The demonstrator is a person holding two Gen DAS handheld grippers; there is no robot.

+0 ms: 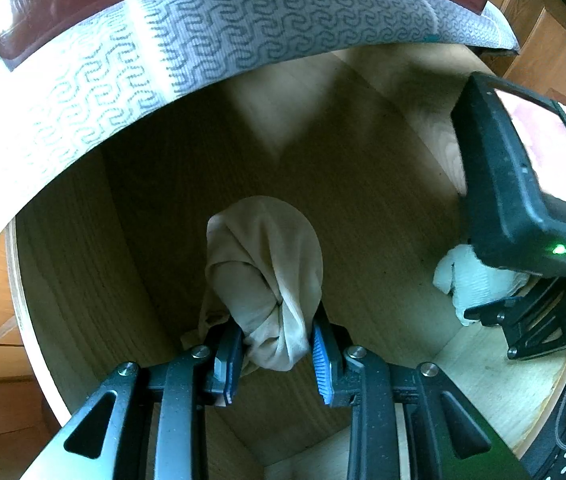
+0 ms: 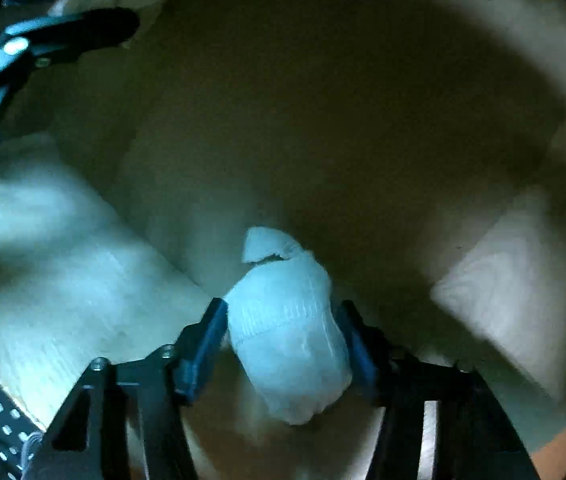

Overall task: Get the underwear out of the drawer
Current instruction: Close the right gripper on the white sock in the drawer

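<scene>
Two garments sit between jaws: left gripper [image 1: 275, 354] clamped on the beige bundle [image 1: 263, 276] at lower centre, right gripper [image 2: 283, 344] closing around the white roll [image 2: 287, 340], long axis pointing up-frame.

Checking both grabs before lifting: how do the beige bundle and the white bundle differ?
The beige bundle is smooth, thin fabric twisted into a knot; the white bundle is ribbed and thicker, rolled with a flap at its top. The beige one sits in the left gripper, the white one in the right gripper. Both are pinched between jaws inside the wooden drawer.
</scene>
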